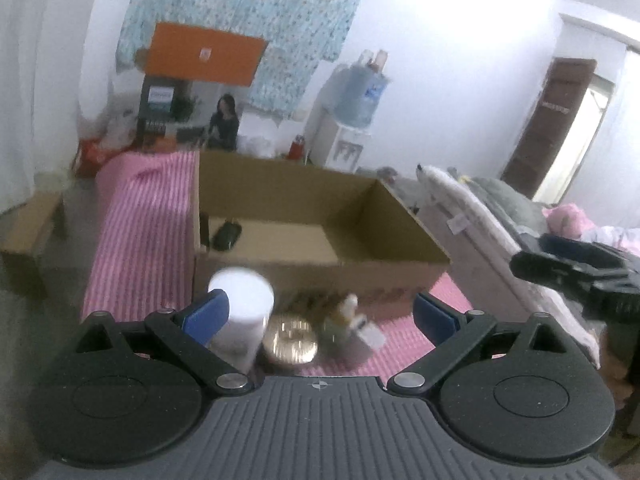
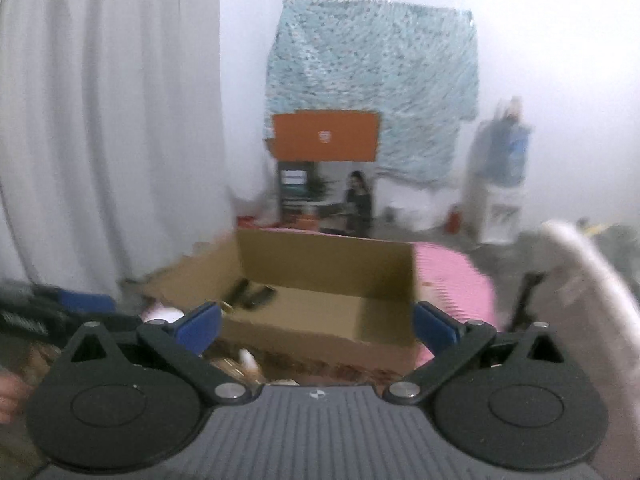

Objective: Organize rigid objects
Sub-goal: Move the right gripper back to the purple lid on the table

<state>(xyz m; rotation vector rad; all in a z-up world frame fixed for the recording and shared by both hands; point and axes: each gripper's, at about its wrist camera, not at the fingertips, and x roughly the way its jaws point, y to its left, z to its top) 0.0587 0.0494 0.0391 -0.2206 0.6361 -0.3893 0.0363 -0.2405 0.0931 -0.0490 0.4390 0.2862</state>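
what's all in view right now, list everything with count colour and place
cardboard box: 1, brown, open, on the pink mat
dark items: 2 or so, black, inside the box's left corner, blurred
white cylinder: 1, white, before the box, by the left pad
round gold thing: 1, gold, right of the cylinder
small bottle: 1, pale, right of that
pink mat: 1, pink striped, under everything
left gripper: open, empty
right gripper: open, empty

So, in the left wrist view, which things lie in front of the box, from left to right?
White cup → gold round tin → small bottle, all on the pink mat before the cardboard box.
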